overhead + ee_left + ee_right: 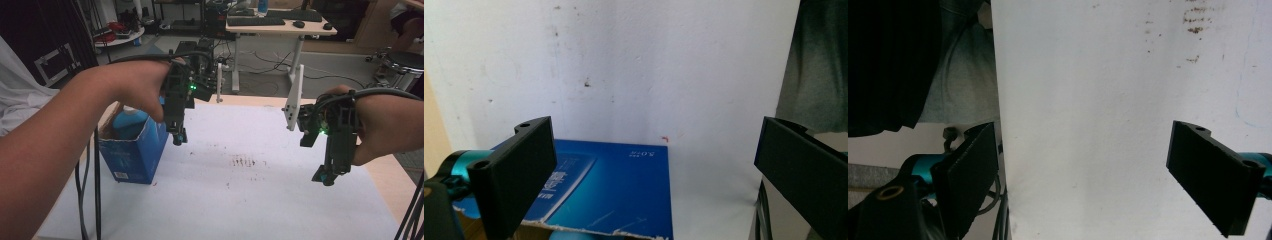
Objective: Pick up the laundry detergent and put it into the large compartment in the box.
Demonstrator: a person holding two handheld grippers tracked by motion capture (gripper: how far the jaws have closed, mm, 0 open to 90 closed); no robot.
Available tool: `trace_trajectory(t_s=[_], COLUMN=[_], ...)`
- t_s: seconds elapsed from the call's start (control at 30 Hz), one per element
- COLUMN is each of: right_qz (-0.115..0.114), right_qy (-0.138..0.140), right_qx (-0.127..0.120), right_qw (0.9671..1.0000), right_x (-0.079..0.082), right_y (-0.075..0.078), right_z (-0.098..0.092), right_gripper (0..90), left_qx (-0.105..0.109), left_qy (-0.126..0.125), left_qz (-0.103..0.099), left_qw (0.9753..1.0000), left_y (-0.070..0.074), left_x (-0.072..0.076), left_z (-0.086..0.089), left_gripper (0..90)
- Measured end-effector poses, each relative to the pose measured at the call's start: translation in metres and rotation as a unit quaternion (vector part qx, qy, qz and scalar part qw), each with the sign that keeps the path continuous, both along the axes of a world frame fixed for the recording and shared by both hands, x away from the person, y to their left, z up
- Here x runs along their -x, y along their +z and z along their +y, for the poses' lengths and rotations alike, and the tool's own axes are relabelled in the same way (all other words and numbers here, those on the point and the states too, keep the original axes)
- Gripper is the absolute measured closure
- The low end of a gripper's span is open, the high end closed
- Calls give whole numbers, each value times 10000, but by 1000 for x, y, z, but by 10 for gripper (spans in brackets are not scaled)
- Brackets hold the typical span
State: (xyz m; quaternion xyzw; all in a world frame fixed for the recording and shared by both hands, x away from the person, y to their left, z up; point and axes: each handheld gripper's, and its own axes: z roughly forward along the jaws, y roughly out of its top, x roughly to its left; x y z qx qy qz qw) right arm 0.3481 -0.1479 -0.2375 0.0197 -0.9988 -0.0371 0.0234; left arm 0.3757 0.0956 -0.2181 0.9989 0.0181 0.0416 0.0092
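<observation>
A blue cardboard box [135, 150] stands open at the left of the white table [240, 200], with a blue bottle [129, 121] inside it. My left gripper [179, 137] hangs above the box's right edge, pointing down, open and empty. In the left gripper view its jaws are spread wide over the box's blue side [609, 185]. My right gripper [327, 177] hovers over the right part of the table, open, nothing between its jaws. Below it in the right gripper view lies bare white table surface [1088, 125].
Brown smudges [244, 161] mark the table's middle. Black cables [87, 190] hang down at the left edge, and more [410, 215] at the right. Behind the table is a desk [280, 25] with a keyboard, and a stool [407, 62] at far right.
</observation>
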Motion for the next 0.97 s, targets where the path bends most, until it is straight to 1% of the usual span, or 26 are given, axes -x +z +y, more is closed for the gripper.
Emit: trace_trajectory(t_s=[0.07,0.3,0.47,0.7,0.83,0.97], right_qz=[11,0,12,10,17,-8], right_qy=[-14,-19,-34,-27,-42,-43], right_qx=[19,42,54,66,46,85], right_qw=[10000,10000,10000,10000,10000,10000], right_x=[-1,-2,-5,-6,-6,-5], right_y=[0,-2,-3,-3,-3,-3], right_z=[0,1,2,2,1,2], right_gripper=[127,127,127,127,127,127], left_qx=[-39,-53,-45,-110,-92,-31], left_qy=[16,61,82,124,121,102], left_qz=[36,16,29,50,43,45], left_qw=[10000,10000,10000,9999,9999,9999], left_y=[-2,-5,-6,-10,-10,-10], left_x=[-2,-9,-12,-18,-19,-19], left_z=[-1,-2,-1,1,1,-1], left_gripper=[33,32,32,33,33,32])
